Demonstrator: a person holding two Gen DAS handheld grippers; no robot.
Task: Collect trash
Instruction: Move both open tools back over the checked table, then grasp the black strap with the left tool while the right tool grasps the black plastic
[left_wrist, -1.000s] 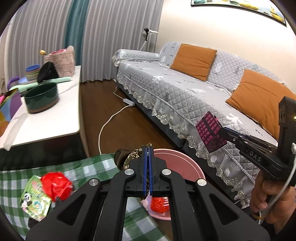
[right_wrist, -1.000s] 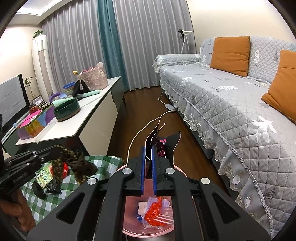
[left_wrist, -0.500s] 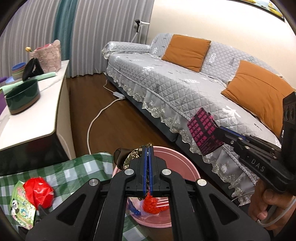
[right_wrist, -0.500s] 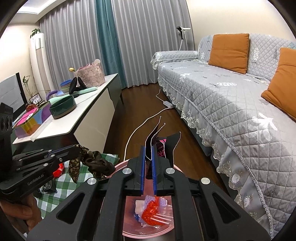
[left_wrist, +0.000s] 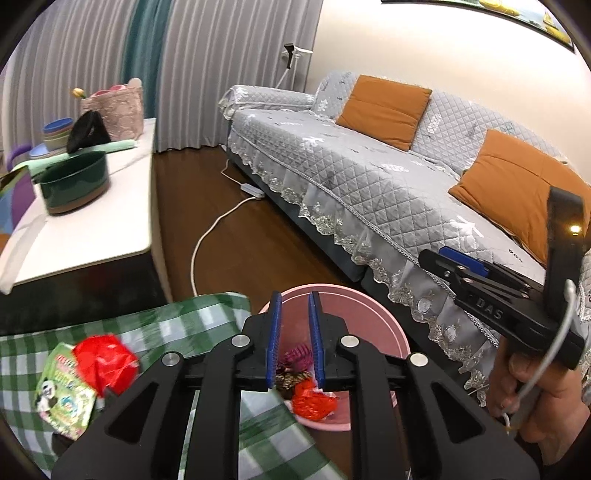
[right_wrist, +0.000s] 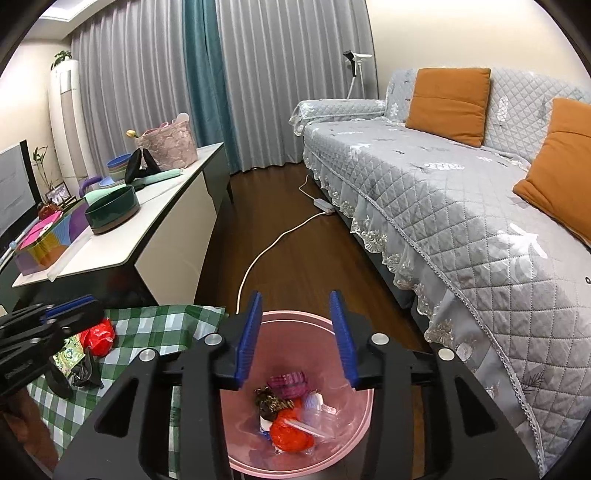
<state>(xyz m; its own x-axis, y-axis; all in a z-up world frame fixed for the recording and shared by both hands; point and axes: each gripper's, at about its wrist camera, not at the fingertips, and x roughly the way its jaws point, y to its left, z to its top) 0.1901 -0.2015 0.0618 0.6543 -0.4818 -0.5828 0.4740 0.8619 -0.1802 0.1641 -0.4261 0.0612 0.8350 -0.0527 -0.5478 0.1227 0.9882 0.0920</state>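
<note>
The right gripper (right_wrist: 295, 336) hangs over the pink bin (right_wrist: 236, 435), jaws opening, nothing between them. The left gripper (left_wrist: 294, 338) likewise. The trash (right_wrist: 288, 417) lies inside, partly hidden by the fingers. Both grippers tilt downward.

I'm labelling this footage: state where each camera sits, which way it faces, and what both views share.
Left wrist: on the left claw, jaws opening and empty, facing down over the pink bin; the right claw and hand show.
Right wrist: on the right claw, jaws opening and empty, over the bin; the left claw shows.
Shared: bin, checked cloth, sofa.
</note>
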